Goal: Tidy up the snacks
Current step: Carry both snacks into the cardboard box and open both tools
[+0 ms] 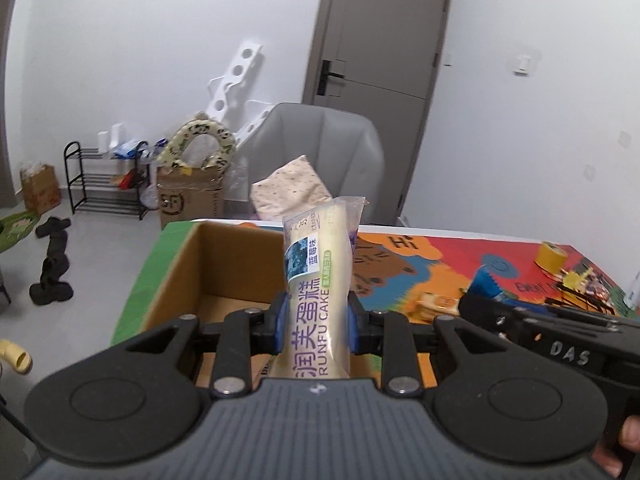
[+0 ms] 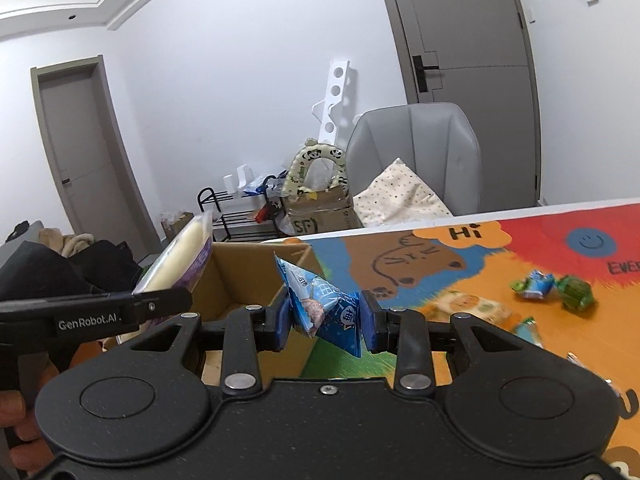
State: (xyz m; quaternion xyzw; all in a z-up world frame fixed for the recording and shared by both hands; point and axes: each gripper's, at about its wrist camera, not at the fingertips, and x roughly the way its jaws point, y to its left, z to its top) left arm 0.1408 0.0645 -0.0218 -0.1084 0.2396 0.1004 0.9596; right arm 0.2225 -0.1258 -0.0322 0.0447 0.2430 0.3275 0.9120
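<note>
The right gripper (image 2: 326, 322) clamps a crumpled blue snack packet (image 2: 326, 308) above the near corner of an open cardboard box (image 2: 240, 276). At the left, the left gripper (image 2: 160, 300) holds a cream cake packet (image 2: 180, 256). Loose snacks (image 2: 554, 286) lie on the colourful table mat (image 2: 520, 256).

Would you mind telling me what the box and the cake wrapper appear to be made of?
The box looks like plain brown cardboard, matt, with raw cut edges. The cake wrapper looks like thin glossy plastic film, clear at its crimped top, with printed lettering.
</note>
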